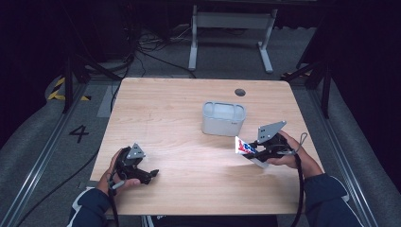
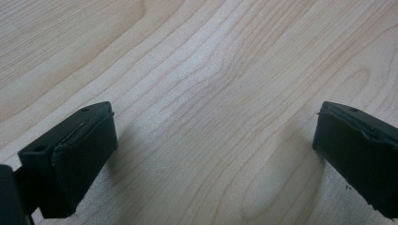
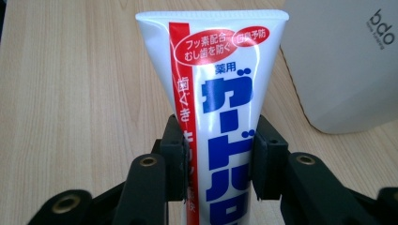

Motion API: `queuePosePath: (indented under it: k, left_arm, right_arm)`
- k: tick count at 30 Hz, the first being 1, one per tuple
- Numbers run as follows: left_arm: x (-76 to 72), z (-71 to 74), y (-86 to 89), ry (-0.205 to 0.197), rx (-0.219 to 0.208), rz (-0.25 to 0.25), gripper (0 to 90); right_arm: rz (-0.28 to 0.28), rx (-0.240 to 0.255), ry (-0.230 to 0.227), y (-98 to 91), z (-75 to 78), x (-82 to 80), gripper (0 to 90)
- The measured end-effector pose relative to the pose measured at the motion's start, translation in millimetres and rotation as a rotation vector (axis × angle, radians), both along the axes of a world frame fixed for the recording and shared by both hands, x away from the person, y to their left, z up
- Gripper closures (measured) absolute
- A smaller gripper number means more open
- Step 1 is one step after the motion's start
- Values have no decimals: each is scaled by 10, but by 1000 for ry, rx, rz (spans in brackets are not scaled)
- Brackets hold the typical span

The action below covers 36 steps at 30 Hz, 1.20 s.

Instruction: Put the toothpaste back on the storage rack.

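Right now the big light wooden tabletop [image 1: 189, 118] holds one thing of its own, a pale grey plastic bin with round corners and an open top [image 1: 223, 118], which stands a bit past the middle, toward the right side. Next in size is the white toothpaste tube with a red stripe and big blue letters [image 3: 220, 108]. It is up off the wood, near the right edge and just in front of the bin, with its flat crimped end pointing toward the bin. The right gripper [image 1: 259, 149] has it, with both black jaws pressed tight on the tube's two sides about halfway down. The left gripper [image 1: 142, 174] sits low near the front left corner, well apart from the bin and the tube, with its jaws spread wide and nothing but bare wood between them. I think the step in hand is carrying the tube to the bin. The next move looks like lifting the tube above the rim, holding it over the open top, and then letting the jaws go so it drops inside and does not hit the wall.
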<state>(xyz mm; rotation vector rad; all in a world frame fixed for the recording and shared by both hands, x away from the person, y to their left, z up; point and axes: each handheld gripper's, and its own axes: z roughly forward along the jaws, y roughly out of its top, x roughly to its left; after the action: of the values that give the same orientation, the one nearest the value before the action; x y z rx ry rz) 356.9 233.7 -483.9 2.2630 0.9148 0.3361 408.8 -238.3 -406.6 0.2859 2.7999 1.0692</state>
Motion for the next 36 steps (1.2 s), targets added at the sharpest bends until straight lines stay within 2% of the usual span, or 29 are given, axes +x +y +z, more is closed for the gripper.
queuePosePath:
  k: [11, 21, 31, 36]
  left_arm:
    - [0, 0, 0, 0, 0, 0, 5]
    - [-1, 1, 0, 1, 1, 1, 5]
    - [0, 0, 0, 0, 0, 0, 5]
    - [0, 1, 0, 1, 1, 0, 5]
  right_arm:
    - [-46, 84, -12, -61, 41, -60, 643]
    - [-80, 120, -29, -51, 83, -108, 642]
    - [-99, 172, -70, 1, 181, -183, 640]
    - [-128, 227, -96, 14, 231, -213, 639]
